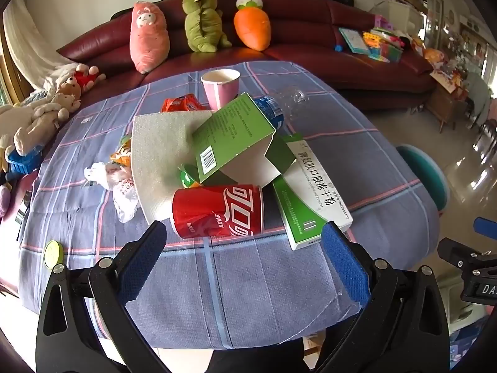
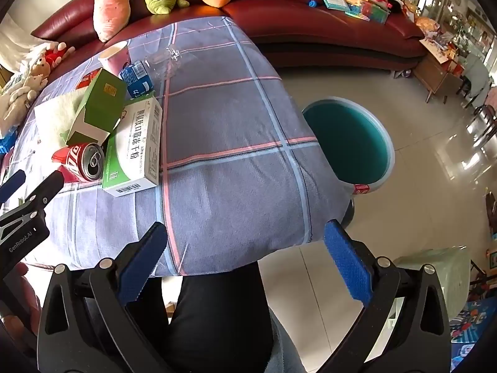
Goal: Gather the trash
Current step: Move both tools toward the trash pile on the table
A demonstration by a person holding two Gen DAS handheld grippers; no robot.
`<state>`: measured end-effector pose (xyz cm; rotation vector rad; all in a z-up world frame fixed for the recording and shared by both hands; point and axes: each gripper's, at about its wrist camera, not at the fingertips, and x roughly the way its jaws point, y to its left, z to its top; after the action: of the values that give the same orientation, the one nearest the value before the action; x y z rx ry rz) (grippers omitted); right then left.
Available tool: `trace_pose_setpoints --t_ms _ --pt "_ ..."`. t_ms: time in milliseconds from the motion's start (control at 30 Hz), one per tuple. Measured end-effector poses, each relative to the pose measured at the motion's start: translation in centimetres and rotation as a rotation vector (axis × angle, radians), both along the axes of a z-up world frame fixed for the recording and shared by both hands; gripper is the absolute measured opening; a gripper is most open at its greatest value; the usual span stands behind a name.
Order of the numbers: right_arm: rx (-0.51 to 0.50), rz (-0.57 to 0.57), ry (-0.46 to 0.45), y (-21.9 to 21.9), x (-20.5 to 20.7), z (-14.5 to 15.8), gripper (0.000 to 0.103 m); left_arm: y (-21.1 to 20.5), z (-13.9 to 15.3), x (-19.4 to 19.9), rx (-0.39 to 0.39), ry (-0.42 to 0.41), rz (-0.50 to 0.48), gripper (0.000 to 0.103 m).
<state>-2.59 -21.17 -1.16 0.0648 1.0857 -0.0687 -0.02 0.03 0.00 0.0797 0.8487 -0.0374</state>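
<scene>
— What's sitting in the pile?

— One red can [image 1: 217, 211] lying on its side at the near edge of the heap, on the checked cloth [image 1: 248, 279]. Two boxes: a green one [image 1: 230, 136] propped open over it, and a white-and-green one [image 1: 310, 192] lying just beside the can. One tissue [image 1: 158, 152] is spreading under them. One pink cup [image 1: 221, 88] is standing upright behind, one clear bottle [image 1: 279, 105] is lying next to it.

— Anything else?

— One crumpled bag [image 1: 115, 183] to the left, one orange packet [image 1: 181, 103] by the cup.

— And the grippers?

— Two. The left gripper [image 1: 243, 239] is hovering just short of the can, jaws spread wide, gripping nothing. The right gripper [image 2: 245, 239] is hanging over bare cloth, also spread and empty.

— A bin?

— One teal bin [image 2: 348, 143] is standing on the floor past the table edge.
</scene>
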Motion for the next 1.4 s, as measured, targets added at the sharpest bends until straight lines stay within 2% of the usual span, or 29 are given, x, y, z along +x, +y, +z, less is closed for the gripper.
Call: trace_pose_setpoints --t_ms 1400 --pt "0.019 -0.016 0.050 -0.3 0.4 -2.3 0.097 0.7 -1.8 0.3 -0.001 0.005 0.001 0.099"
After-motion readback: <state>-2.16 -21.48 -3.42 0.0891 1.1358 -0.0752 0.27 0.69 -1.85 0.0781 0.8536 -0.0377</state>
